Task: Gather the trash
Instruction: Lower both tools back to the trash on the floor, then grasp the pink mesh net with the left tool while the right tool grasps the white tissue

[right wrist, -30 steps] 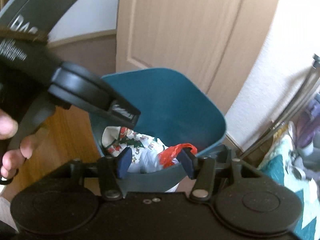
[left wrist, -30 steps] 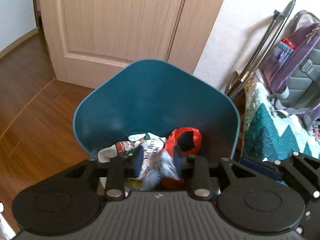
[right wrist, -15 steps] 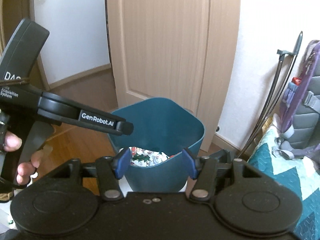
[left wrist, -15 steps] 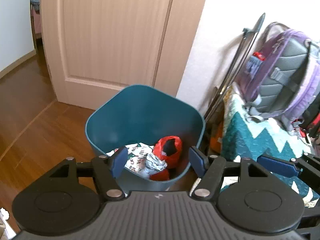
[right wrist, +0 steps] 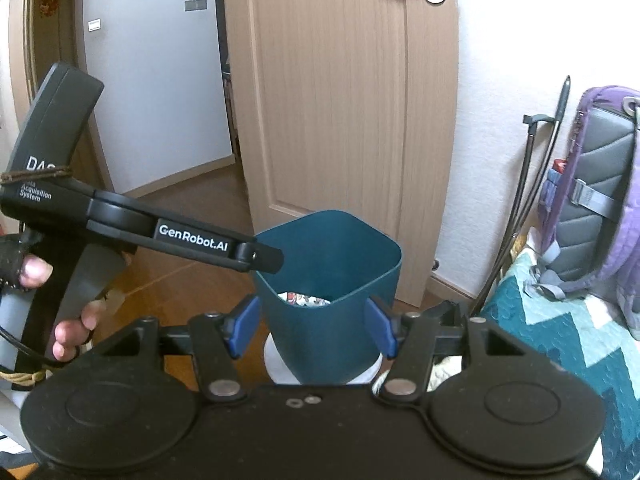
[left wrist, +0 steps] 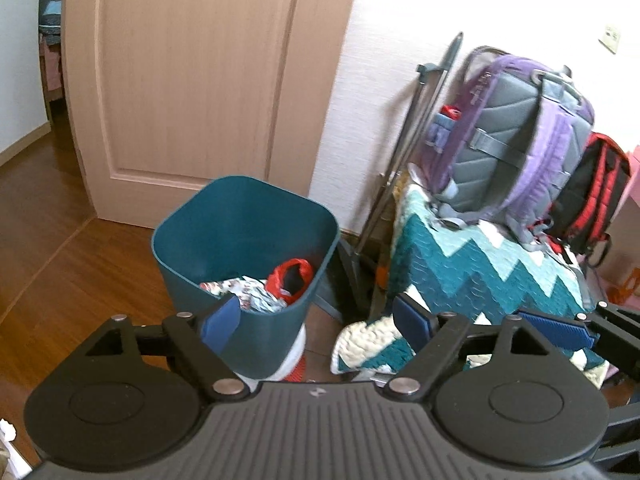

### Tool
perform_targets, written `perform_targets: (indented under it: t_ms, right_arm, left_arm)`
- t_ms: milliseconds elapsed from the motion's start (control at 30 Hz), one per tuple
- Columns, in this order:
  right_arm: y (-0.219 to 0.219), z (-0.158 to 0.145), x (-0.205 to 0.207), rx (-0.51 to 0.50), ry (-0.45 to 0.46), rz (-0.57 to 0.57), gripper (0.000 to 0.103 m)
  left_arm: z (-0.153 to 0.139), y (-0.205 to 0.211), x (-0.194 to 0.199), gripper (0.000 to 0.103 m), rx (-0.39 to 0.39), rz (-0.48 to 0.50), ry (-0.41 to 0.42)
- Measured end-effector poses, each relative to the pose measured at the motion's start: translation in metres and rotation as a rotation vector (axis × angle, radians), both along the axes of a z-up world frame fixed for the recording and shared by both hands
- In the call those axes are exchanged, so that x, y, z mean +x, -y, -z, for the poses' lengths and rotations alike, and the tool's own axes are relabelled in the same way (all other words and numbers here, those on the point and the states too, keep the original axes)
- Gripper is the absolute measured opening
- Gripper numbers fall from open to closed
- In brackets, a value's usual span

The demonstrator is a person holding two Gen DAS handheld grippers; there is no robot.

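**A:** Since a second ago both views have drawn back and up from the dark teal plastic waste bin [left wrist: 244, 240]; back then the left hand-held gripper [left wrist: 316, 316] was nearly pinched together over the crumpled printed wrappers [left wrist: 244, 294] and the red plastic bag [left wrist: 290, 276], which now lie loose in the bin's bottom.

**B:** And its state in the left wrist view?

**A:** Spread and opening wider, nothing between the pads. The bin stands ahead and left, on the wooden floor [left wrist: 60, 272]; its near wall is partly behind the left pad.

**B:** In the right wrist view?

**A:** The right hand-held gripper [right wrist: 312, 330] is spread, opening slightly, empty. The bin sits straight ahead, mouth upward, its body framed between the pads but farther off. The left tool crosses on the left, reaching toward the rim.

**B:** What's hidden?

**A:** No further trash shows. The bin's base is cut off, and from the right only a sliver of wrappers appears.
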State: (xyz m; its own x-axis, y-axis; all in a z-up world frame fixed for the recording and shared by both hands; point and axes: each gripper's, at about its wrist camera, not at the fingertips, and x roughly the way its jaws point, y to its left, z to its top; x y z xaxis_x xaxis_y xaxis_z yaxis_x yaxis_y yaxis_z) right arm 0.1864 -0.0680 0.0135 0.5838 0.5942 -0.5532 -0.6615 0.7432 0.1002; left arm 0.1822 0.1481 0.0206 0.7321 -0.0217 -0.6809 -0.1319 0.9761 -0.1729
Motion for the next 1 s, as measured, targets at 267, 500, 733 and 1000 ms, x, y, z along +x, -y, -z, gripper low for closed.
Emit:
perform_targets:
  t_ms: [267, 500, 733, 1000]
  right_arm:
    - [0.038, 0.019, -0.017, -0.005, -0.031, 0.028, 0.058]
    - [0.075, 0.082, 0.0, -0.02, -0.189, 0.117, 0.058]
    - [0.098, 0.164, 0.029, -0.06, -0.344, 0.195, 0.058]
    - [0.086, 0.252, 0.063, -0.168, -0.445, 0.139, 0.058]
  left_arm:
    - [0.018, 0.034, -0.028, 0.098, -0.001, 0.046, 0.001]
    - [0.074, 0.06, -0.013, 0.101, -0.032, 0.075, -0.093]
    - [0.153, 0.077, 0.02, 0.101, -0.009, 0.002, -0.247]
    - [0.249, 0.072, 0.062, 0.101, -0.055, -0.088, -0.499]
